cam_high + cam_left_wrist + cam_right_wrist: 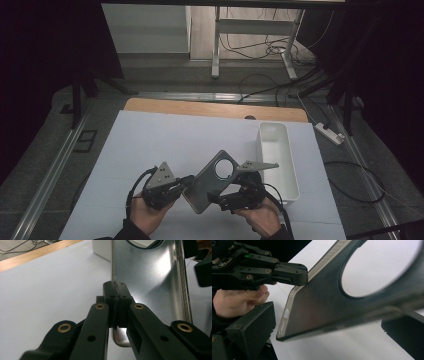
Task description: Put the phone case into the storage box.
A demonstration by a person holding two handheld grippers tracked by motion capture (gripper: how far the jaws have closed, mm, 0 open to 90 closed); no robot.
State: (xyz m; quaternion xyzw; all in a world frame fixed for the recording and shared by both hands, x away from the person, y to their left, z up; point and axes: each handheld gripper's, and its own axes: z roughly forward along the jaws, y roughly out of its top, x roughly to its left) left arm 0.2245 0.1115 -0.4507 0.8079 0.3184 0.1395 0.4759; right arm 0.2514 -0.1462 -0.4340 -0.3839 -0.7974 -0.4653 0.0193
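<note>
Thing in hand: a thin grey metal plate point(209, 181) with a large round hole near its far end is held above the white tabletop point(165, 145), between the two grippers, at the near edge of the tabletop.
Long axis: in the high view the plate is seen running from near-left to far-right, its holed end pointing toward the white bin point(278, 159).
Left gripper point(186, 183): its jaws are closed fully onto the plate's left edge near the near corner; in the left gripper view the pads point(121, 303) are seen pinching the thin rim, with the plate point(147, 287) standing on edge ahead.
Right gripper point(220, 198): it is placed just beside the plate's near right part; in the right gripper view its jaws stand wide, one at each side of the frame, with the plate point(322, 307) lying across between them and no pad seen pressing on it.
Deciding relation: the plate is already within the right gripper's spread jaws, so a closing is judged to be all that a second grip calls for; the bin lies to the far right, nearer the right hand point(261, 219).
Containers: the long white bin stands near the tabletop's right edge, just beyond the plate's holed end; nothing is seen inside it.
Risk: with the plate carried by a thin rim alone, swinging in that pinch is judged possible.
</note>
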